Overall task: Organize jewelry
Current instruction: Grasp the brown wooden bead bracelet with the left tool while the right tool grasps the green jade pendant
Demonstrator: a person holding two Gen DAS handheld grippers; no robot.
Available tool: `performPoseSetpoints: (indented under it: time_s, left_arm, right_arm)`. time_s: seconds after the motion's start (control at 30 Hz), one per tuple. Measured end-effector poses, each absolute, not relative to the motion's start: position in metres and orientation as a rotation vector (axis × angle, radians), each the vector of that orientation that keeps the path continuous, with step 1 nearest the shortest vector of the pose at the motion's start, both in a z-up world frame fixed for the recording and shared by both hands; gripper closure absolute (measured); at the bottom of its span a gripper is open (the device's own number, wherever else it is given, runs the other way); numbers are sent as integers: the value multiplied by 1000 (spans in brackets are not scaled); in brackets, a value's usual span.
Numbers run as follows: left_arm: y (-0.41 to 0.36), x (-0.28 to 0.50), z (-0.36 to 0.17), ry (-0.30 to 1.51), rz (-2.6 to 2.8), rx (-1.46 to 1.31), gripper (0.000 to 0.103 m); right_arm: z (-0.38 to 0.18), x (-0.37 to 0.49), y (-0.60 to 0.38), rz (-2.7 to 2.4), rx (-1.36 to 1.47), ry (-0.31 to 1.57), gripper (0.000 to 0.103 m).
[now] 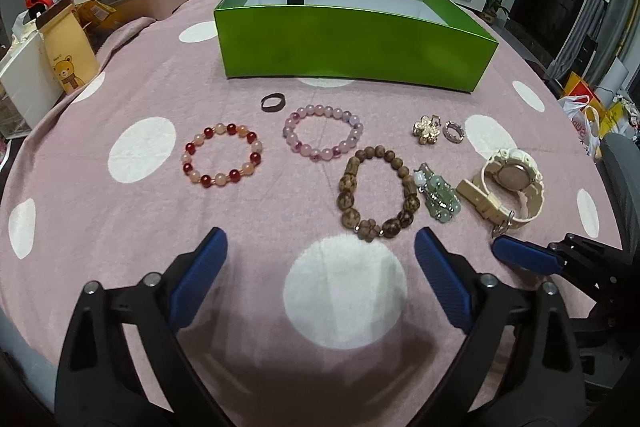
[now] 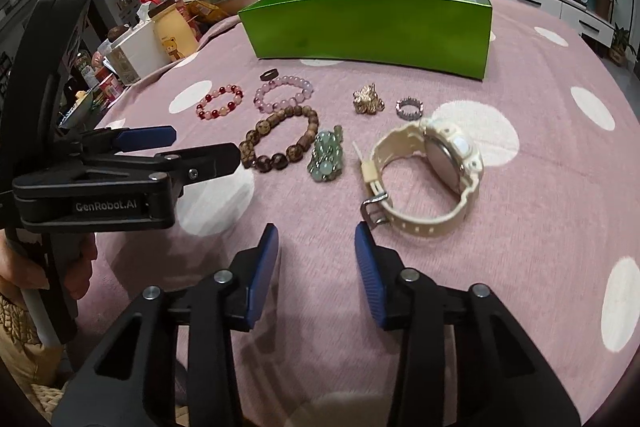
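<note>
A: While the right claw (image 2: 316, 247) hangs half open and empty just short of the cream plastic wristwatch (image 2: 432, 179), where should it bite?

B: I'd take the near strap by the buckle, pads square across it, then carry it to the far green cardboard box (image 2: 372, 23).

A: And the left claw (image 1: 320, 259)?

B: Wide open, empty, near the brown wooden-bead bracelet (image 1: 374, 193) on the counter (image 1: 120, 227).
</note>
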State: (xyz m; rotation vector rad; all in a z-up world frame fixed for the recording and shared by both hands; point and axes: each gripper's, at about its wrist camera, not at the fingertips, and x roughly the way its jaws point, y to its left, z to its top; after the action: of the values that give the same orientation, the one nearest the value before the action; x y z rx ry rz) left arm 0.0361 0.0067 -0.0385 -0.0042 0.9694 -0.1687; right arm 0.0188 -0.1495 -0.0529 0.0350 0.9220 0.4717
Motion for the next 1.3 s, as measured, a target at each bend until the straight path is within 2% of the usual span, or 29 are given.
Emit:
performPoseSetpoints:
  time_s: [0.13,0.27,0.37,0.47,0.53,0.57,0.77,0.8,0.9,1.03,1.3]
  left_arm:
    - [4,43,-41,973,-176,-9,21]
    - [2,49,-44,977,-180,-8,34]
    - [0,54,-45,981,-190,-2,43]
    - [-3,57,-47,983,-201,5,46]
    - [-4,60,-49,989,-208,9,51]
    - [-5,61,-50,994,-211,10,59]
    - [-9,62,-52,984,-224,48,70]
    - [-9,62,-52,982,-227,50,75]
    - [-8,62,-53,975,-233,56,86]
    - [-7,63,-53,967,-234,45,92]
    - [7,57,-46,947,-239,-29,93]
  right_arm:
    - [-53,28,-145,461,5,909,63]
    - [-53,37,-140,446,-20,905,68]
    - [-53,43,-138,441,-33,903,68]
    - [-53,49,-136,437,-33,903,68]
    - [-53,55,-134,435,-36,899,68]
    - [-53,56,-134,434,-40,897,68]
    - [-54,67,-126,431,-74,881,68]
    - [-54,68,-125,429,-83,877,68]
    - [-55,67,-121,418,-127,862,80]
    - [-55,66,-122,420,-124,856,84]
    - [-46,54,-130,459,-49,839,86]
